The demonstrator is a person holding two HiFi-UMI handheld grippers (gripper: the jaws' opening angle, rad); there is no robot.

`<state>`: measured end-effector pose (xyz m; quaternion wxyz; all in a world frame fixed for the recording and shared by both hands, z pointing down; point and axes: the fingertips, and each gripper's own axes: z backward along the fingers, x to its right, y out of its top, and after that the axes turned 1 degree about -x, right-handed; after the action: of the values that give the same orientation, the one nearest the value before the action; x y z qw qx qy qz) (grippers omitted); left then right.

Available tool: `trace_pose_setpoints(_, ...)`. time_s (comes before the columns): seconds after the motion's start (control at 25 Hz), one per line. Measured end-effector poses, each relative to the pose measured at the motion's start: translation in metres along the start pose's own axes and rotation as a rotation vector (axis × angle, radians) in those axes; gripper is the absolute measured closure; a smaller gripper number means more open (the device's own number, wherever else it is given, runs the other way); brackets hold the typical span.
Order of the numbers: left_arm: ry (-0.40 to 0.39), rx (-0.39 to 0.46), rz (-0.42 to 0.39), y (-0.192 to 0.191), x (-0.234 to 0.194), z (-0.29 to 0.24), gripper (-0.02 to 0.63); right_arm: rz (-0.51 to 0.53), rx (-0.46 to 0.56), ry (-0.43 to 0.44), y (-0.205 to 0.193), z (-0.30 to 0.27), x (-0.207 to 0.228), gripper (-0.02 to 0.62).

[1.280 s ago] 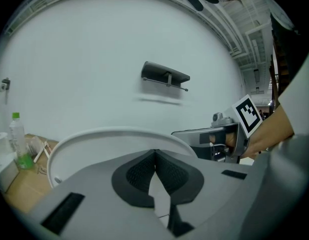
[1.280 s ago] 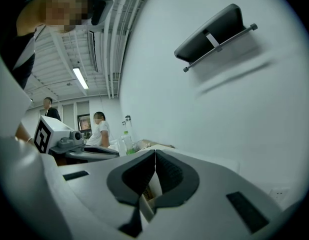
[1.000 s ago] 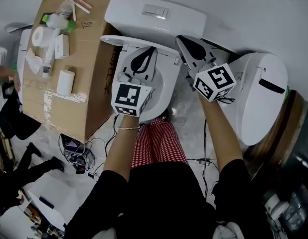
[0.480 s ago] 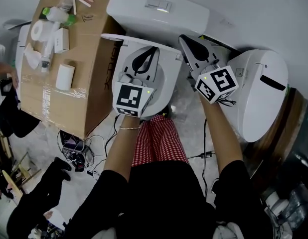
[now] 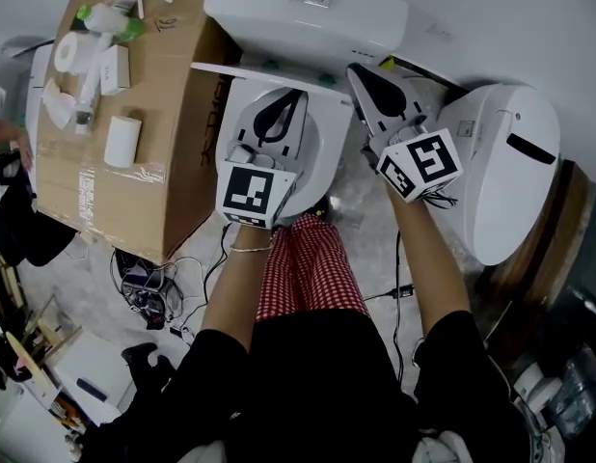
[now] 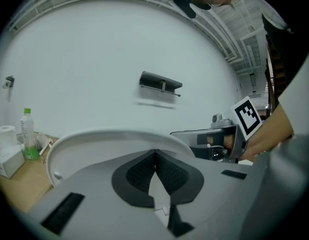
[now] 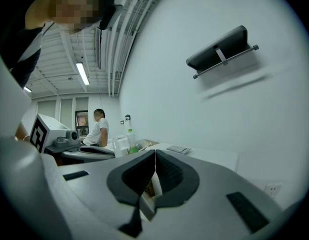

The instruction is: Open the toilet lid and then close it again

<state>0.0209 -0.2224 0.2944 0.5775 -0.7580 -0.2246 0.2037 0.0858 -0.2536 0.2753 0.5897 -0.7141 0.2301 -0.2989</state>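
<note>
The smooth white toilet lid (image 6: 89, 146) stands raised before the tank (image 5: 308, 13), its rounded underside facing the left gripper (image 6: 155, 152), whose ribbed black jaws are pressed together on nothing. The right gripper (image 7: 155, 153), likewise closed and empty, hangs between this toilet and a second glossy toilet (image 5: 505, 177). A taped cardboard box (image 5: 173, 114) crowds the left.

Right gripper (image 7: 154, 153), fingers (image 7: 170, 174) pressed together, toilet tank (image 7: 209, 158) beyond, wall bracket (image 7: 219, 51) above

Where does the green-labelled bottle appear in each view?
Head view: green-labelled bottle at top left, on the cardboard box.
Left gripper view: bottle at far left edge.
Right gripper view: bottle left of centre, in the background.
Shared landmark: black wall rack, in both gripper views.
</note>
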Motion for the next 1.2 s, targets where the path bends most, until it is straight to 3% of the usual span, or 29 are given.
trace_pose_setpoints(0.92, -0.035, 0.018, 0.002, -0.024, 0.017, 0.04, 0.598, 0.078, 0.0, -0.051, -0.018, 0.024, -0.038, 0.575)
trace_pose_setpoints(1.2, -0.029, 0.052, 0.03, -0.031, 0.019, 0.049, 0.598, 0.057, -0.005, -0.07, -0.026, 0.033, -0.049, 0.575)
